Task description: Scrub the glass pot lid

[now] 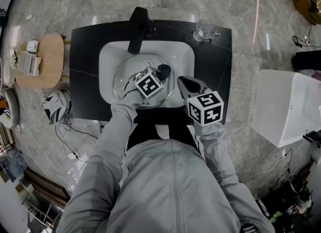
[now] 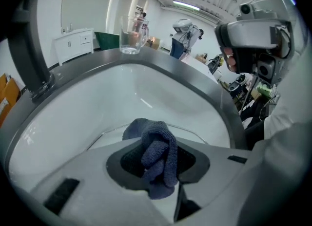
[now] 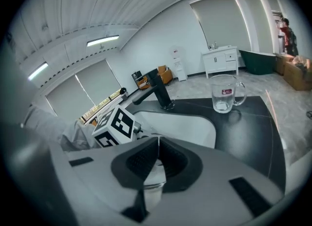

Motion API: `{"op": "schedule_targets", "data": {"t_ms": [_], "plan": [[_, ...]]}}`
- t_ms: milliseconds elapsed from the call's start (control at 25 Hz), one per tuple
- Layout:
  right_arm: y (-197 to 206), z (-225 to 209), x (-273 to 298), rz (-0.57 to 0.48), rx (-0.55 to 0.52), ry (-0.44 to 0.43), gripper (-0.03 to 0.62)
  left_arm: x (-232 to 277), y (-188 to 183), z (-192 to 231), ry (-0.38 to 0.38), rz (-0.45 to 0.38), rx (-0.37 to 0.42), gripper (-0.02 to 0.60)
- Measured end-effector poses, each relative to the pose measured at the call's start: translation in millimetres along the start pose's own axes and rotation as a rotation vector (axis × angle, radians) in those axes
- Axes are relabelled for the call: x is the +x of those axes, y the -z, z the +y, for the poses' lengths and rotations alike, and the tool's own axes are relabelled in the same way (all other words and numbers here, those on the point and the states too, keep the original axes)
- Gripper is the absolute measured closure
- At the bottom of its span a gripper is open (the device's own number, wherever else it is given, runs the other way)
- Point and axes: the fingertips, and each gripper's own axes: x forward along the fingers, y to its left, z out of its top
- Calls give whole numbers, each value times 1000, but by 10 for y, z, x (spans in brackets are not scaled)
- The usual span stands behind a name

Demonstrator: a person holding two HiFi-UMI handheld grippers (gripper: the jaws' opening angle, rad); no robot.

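**Fig. Two-gripper scrub set-up at the sink (head view, with left and right gripper views).**

Lower centre of frame: person in grey jacket, both arms reaching fwd to the basin.

1. Right gripper (image 1: 185,83), just right of centre. Jaws are closed narrow on the near-right rim of the glass pot lid (image 1: 125,74). In the right gripper view (image 3: 158,147) the pads meet at top, w/ a sliver of clear lid glass (image 3: 152,187) pinched below them. Judged purpose: anchor, so the lid can't slide or spin in the slick basin while wiped.

2. Left gripper (image 1: 158,73), centre of frame. Jaws are clamped on a bunched dark-blue cloth (image 1: 164,69). In the left gripper view (image 2: 158,161) the cloth (image 2: 152,132) bulges past the tips, so the soft wad, not the hard jaws, would meet the glass. The cloth sits over the lid's upper-right part. Contact is probable but can't be confirmed.

3. Lid lies inside the white sink (image 1: 111,56), filling most of the bowl. Its thin rim (image 2: 104,136) shows at mid-left of the left gripper view. Flat vs. slightly tipped: can't tell. Keeping it in the bowl contains drips & gives it walls to rest against.

4. Black faucet (image 1: 138,28), upper centre, stands at the basin's far edge. No water seen running.

5. Glass mug (image 1: 204,30), upper right on the black counter (image 1: 85,76), well apart from the work.

Judged stage: scrub in hand, w/ 1 tool holding & 1 wiping.
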Motion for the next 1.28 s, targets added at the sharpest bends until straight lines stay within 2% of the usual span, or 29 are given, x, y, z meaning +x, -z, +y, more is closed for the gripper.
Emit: {"op": "schedule_targets", "data": {"t_ms": [240, 480, 560, 720, 880, 1120, 1280], "plan": [[21, 1, -33, 1, -1, 6, 563, -41, -50, -218, 76, 6, 97, 469], [-15, 102, -15, 0, -18, -7, 563, -176, 225, -233, 121, 81, 81, 469], [-21, 137, -6, 1, -24, -13, 563, -277, 280, -166, 100, 96, 82, 469], [-63, 228, 22, -2, -40, -27, 563, -423, 559, -12, 54, 152, 12, 469], [-82, 319, 58, 4, -57, -41, 563, -543, 808, 156, 35, 173, -54, 469], [-55, 377, 78, 18, -66, -52, 563, -732, 997, 425, -23, 178, -140, 469], [-39, 398, 92, 23, -67, -54, 563, -863, 1134, 601, -85, 211, -180, 469]]}}
